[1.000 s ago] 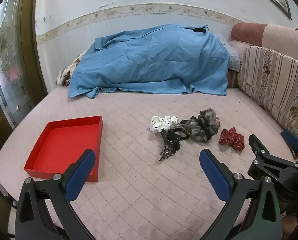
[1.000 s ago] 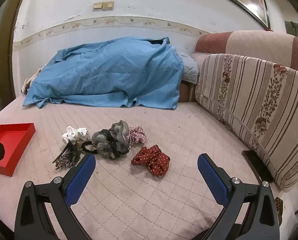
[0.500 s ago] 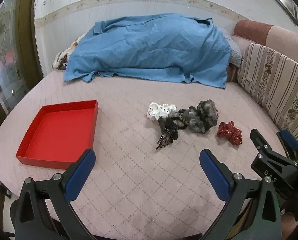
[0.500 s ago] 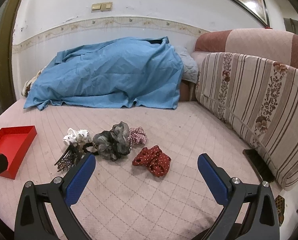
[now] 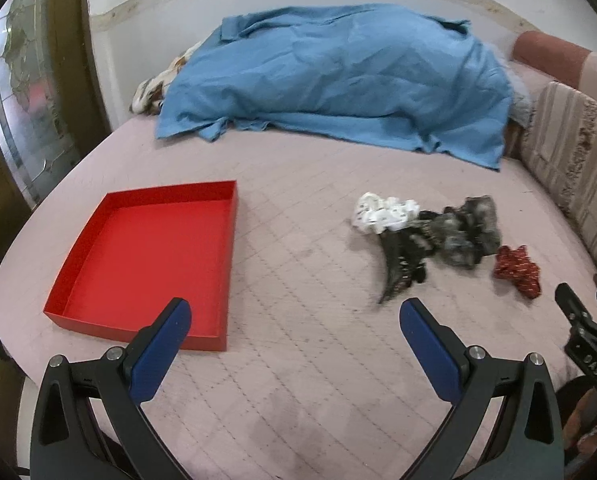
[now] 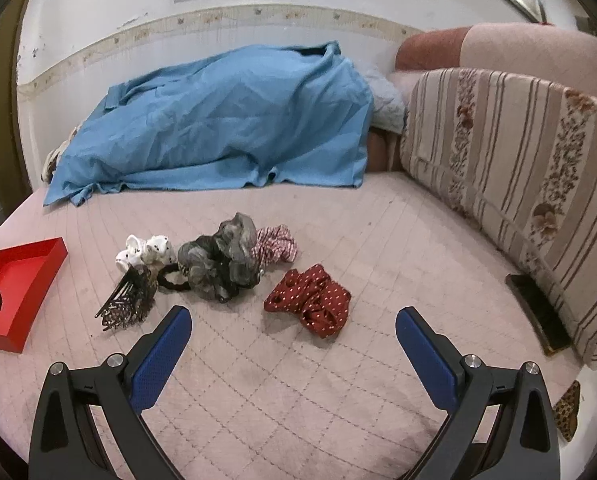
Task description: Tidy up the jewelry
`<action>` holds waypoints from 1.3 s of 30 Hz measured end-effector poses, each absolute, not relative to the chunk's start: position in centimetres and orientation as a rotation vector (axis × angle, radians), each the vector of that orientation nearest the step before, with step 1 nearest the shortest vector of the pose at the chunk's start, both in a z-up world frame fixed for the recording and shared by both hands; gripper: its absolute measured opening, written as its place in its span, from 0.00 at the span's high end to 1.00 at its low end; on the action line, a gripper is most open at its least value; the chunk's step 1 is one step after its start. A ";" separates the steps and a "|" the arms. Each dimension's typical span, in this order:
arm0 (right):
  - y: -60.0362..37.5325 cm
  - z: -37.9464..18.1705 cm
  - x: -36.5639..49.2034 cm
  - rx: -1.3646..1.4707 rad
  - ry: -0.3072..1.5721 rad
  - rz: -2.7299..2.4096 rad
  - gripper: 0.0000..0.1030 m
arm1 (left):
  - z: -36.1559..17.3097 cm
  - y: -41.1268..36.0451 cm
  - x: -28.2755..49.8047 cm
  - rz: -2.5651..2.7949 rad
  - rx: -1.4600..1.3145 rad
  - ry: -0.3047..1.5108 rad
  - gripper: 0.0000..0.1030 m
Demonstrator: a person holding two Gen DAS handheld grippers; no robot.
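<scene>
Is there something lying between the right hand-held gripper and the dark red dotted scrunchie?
Nothing visible. Only bare quilted bed cover lies between the open right hand-held gripper and the red dotted scrunchie.

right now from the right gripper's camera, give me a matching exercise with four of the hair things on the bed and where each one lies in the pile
Things
1. white scrunchie
2. red dotted scrunchie
3. grey scrunchie
4. black claw clip

Places
A. in the middle of the pile, bulkiest
B. alone at the right end, nearest the right gripper
C. front left, teeth pointing toward the camera
D. back left, on the side of the red tray

Pairs: 1-D, 2-B, 3-A, 4-C
</scene>
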State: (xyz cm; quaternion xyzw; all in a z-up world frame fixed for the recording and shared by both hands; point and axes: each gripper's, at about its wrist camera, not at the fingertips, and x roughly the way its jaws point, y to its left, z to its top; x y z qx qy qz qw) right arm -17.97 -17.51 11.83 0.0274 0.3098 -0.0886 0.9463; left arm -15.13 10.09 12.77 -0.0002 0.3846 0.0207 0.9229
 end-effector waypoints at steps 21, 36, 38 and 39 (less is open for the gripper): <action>-18.9 8.9 -4.6 0.203 0.785 0.051 0.31 | 8.3 6.7 1.3 -0.160 -0.155 0.989 0.17; -17.7 6.2 -0.4 0.201 0.859 0.076 0.86 | 2.3 6.3 7.6 -0.265 -0.343 1.153 0.91; -17.8 6.6 -0.7 0.209 0.854 0.080 0.88 | 3.3 6.4 6.8 -0.270 -0.340 1.131 0.92; -17.9 6.8 -0.9 0.214 0.851 0.083 0.89 | 3.8 6.6 6.4 -0.273 -0.345 1.123 0.92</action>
